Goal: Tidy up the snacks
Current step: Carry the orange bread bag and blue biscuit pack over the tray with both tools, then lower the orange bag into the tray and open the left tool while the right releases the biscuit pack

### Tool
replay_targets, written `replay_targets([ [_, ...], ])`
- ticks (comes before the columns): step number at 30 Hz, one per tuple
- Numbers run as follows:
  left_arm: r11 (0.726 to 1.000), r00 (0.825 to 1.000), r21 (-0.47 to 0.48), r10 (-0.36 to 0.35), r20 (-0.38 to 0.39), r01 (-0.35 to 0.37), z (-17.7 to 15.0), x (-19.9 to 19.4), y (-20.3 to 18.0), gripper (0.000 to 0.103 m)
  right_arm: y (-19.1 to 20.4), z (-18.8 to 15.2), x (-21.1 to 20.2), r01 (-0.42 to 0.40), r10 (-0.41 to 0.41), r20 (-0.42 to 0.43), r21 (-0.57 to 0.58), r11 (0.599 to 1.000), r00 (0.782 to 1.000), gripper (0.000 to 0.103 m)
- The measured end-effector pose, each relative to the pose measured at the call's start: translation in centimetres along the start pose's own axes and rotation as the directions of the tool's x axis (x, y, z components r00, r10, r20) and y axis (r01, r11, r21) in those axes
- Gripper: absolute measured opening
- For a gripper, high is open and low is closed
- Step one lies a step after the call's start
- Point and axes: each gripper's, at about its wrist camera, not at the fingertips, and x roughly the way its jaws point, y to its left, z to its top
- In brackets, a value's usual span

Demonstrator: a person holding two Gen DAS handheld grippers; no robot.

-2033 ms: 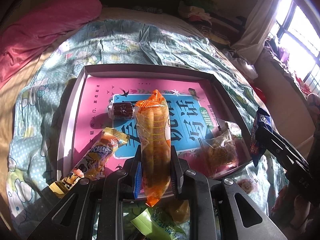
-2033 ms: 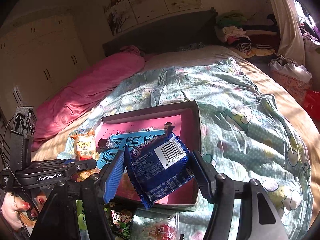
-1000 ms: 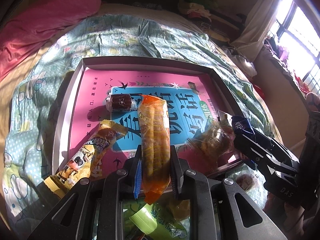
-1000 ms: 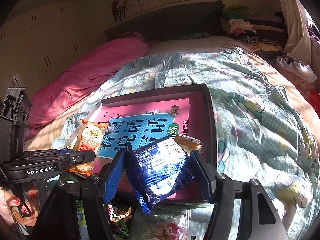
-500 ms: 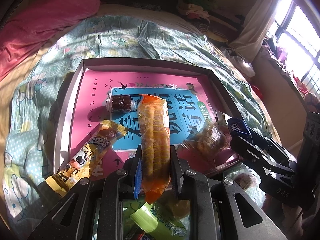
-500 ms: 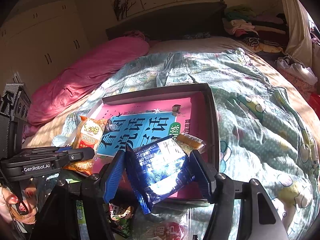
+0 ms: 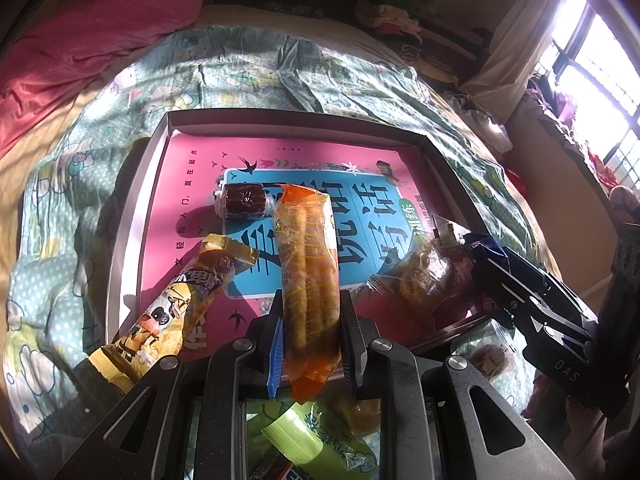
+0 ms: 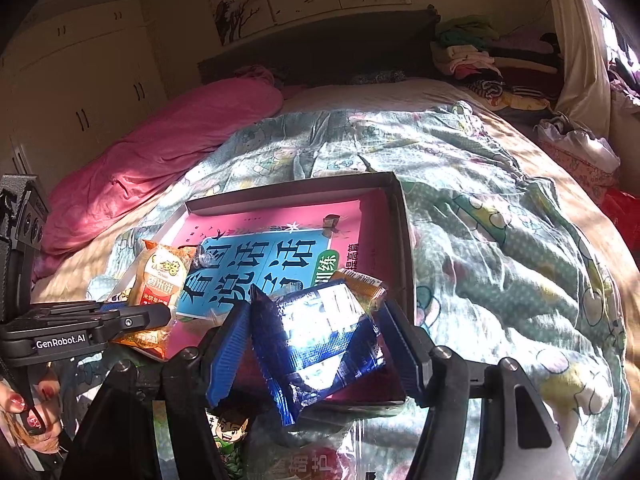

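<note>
Left wrist view shows us a bed covered by a green cartoon-print quilt (image 7: 248, 68), with a rumpled pink blanket (image 7: 92, 36) at its far left and a bright window (image 7: 592, 48) to the right. On the quilt sits a shallow grey cardboard tray (image 7: 160, 152) lined with a pink and blue printed book cover (image 7: 192, 184).

Inside the tray we see a small dark brown wrapped cake (image 7: 243, 201) near the middle, a clear bag of golden-brown snacks (image 7: 424, 276) at the right edge, and a yellow cartoon-print snack packet (image 7: 176, 304) lying over the near left rim. More packets, among them a lime-green wrapper (image 7: 316, 440), lie below our fingers outside the tray.

Our left gripper (image 7: 310, 328) has its fingers closed around a long orange packet of biscuit sticks (image 7: 306, 264), held above the tray's near edge.

In the right wrist view our right gripper (image 8: 316, 340) pinches a shiny dark blue foil snack packet (image 8: 320, 332) over the tray's near right corner, partly hiding an orange wrapper (image 8: 362, 282) behind it.
</note>
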Motion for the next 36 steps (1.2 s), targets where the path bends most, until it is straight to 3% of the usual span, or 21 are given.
replay_targets([
  [10,1.000,1.000,-0.003,0.002,0.000,-0.002,0.0,0.1,0.0,0.024,-0.6,0.1,0.0,0.038,-0.038,0.003,0.023,0.999,0.999,0.066],
  [36,1.000,1.000,-0.018,0.000,0.001,0.000,0.0,-0.3,0.4,0.024,0.0,0.5,-1.0,0.015,-0.016,0.022,0.011,1.000,1.000,0.066],
])
